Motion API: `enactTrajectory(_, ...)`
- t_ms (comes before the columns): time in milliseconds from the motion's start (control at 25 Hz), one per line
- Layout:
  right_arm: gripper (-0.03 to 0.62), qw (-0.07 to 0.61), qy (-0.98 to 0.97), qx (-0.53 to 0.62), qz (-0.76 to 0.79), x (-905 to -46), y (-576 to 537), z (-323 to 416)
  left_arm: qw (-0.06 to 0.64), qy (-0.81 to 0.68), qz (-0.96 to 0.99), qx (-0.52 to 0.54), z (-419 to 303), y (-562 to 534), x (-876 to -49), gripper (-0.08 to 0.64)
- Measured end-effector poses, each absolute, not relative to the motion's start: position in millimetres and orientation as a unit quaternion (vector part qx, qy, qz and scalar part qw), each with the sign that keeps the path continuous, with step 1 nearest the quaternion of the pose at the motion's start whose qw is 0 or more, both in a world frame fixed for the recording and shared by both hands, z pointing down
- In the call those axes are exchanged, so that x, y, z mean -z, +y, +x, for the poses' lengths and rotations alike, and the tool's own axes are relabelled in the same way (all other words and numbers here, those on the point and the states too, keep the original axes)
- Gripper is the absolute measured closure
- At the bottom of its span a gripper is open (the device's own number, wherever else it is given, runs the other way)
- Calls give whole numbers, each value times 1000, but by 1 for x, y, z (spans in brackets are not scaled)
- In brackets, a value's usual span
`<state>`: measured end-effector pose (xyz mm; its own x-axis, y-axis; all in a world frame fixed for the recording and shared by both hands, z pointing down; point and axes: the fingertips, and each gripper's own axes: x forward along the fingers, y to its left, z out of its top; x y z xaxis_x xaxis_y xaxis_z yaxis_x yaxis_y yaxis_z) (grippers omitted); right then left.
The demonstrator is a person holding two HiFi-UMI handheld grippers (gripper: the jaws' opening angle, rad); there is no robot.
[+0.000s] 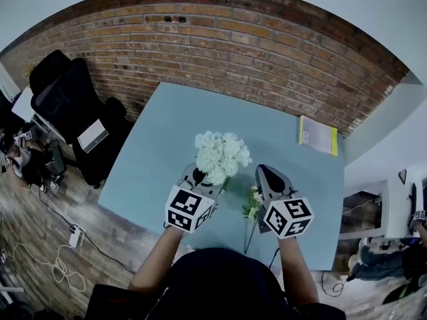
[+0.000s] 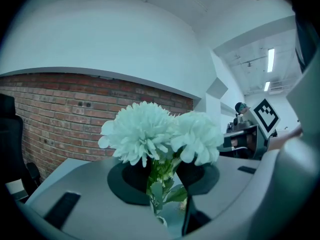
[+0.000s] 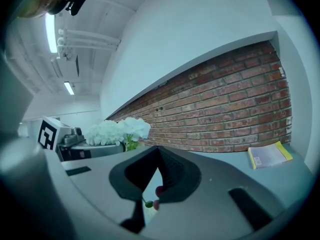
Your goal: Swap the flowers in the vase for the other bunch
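Observation:
My left gripper [image 1: 203, 179] is shut on the green stems of a bunch of white chrysanthemums [image 1: 221, 155], held above the blue-grey table [image 1: 167, 132]. In the left gripper view the stems [image 2: 161, 176] run down between the two dark pads, with the blooms [image 2: 150, 134] above them. A smaller bunch with pale yellow-white heads [image 1: 252, 204] lies between the grippers, its thin stem pointing toward me. My right gripper [image 1: 265, 172] hovers beside it, jaws shut with nothing clearly between them; small red and green buds [image 3: 156, 191] show below them. I cannot make out the vase.
A yellow booklet [image 1: 318, 135] lies at the table's far right corner. Black office chairs [image 1: 67, 99] stand left of the table. A brick wall [image 1: 267, 52] runs behind it. Cables trail on the wooden floor [image 1: 53, 259] at the left.

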<state>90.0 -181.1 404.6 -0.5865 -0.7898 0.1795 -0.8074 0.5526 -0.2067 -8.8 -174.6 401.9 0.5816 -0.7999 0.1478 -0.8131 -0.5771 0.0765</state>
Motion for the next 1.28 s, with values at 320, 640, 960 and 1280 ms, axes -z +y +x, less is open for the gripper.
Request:
enactTrajectory(320, 580, 32, -888, -133, 440, -403, -180, 81, 69, -471, 879, -27, -22, -173, -388, 414)
enactTrajectory(640, 580, 37, -895, -133, 424, -404, -177, 70, 69, -489, 869, -26, -34, -167, -388, 417)
enactTrajectory(960, 580, 40, -905, -137, 402, -406, -175, 54, 69, -511, 856, -35, -50, -163, -391, 417)
enactTrajectory(1280, 580, 46, -916, -146, 371, -413, -174, 27, 74, -542, 835, -51, -77, -155, -400, 417)
